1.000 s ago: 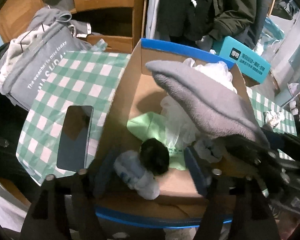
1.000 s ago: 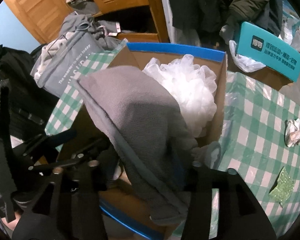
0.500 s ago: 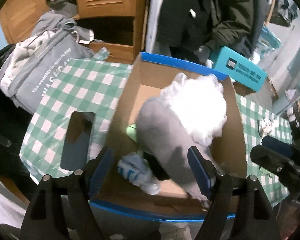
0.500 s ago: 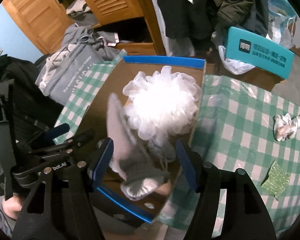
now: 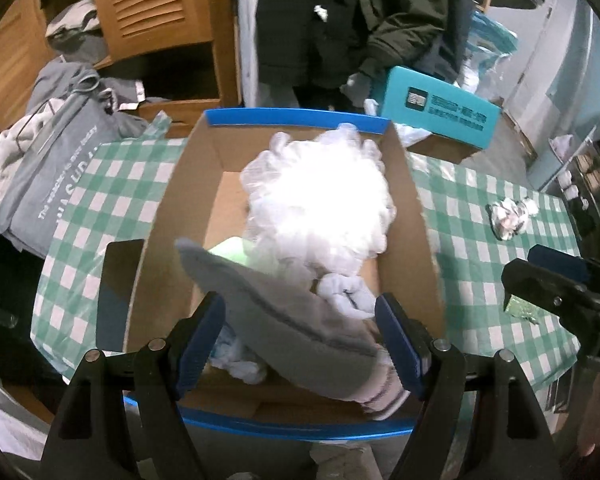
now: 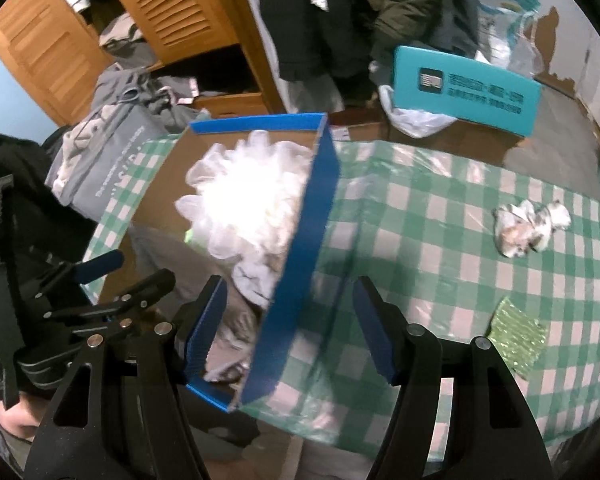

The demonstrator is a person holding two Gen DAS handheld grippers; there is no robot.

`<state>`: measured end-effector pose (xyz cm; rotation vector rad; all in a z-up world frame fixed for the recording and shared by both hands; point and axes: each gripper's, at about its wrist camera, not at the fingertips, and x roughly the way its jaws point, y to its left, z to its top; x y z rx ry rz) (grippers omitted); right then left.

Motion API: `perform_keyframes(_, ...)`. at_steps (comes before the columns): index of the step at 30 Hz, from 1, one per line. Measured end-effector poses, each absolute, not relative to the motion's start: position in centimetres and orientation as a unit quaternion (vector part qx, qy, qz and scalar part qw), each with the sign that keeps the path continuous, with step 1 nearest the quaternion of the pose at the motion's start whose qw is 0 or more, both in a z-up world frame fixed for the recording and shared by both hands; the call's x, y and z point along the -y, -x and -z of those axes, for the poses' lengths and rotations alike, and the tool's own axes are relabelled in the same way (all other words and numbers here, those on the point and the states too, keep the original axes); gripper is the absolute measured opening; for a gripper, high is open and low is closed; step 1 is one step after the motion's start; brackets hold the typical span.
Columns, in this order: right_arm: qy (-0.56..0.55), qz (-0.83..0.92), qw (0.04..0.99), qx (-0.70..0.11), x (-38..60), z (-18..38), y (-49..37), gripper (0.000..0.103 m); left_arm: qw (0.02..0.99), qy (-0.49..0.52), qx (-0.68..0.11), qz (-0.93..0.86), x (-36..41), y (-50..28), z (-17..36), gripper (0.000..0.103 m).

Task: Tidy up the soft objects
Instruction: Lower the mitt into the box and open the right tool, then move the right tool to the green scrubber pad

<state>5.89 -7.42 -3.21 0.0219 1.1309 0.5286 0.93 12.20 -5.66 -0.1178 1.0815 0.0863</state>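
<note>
Both cameras look steeply down from close above. The left wrist view centres on the open cardboard box (image 5: 412, 216); the right wrist view sits over its blue right wall, facing the checked worktop (image 6: 440, 240). Both share the box, the white pouf (image 5: 320, 196) and the teal carton (image 6: 464, 88) at upper right.

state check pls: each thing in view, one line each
cardboard box: open-topped, filled
grey cloth: lying in the box, released
white mesh pouf: in the box
left hand-held gripper: open, above the box
right hand-held gripper: open, jaws just opening, nothing gripped
crumpled wrapper: loose on the tablecloth
</note>
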Motion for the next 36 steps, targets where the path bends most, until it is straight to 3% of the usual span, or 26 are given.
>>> perform_keyframes(36, -0.034, -0.129, 0.837, -0.530, 21.5, 4.5, -6.1, 0.067, 0.850, -0.034, -0.525, 0.042, 0.4, -2.7, 6.3, 0.079)
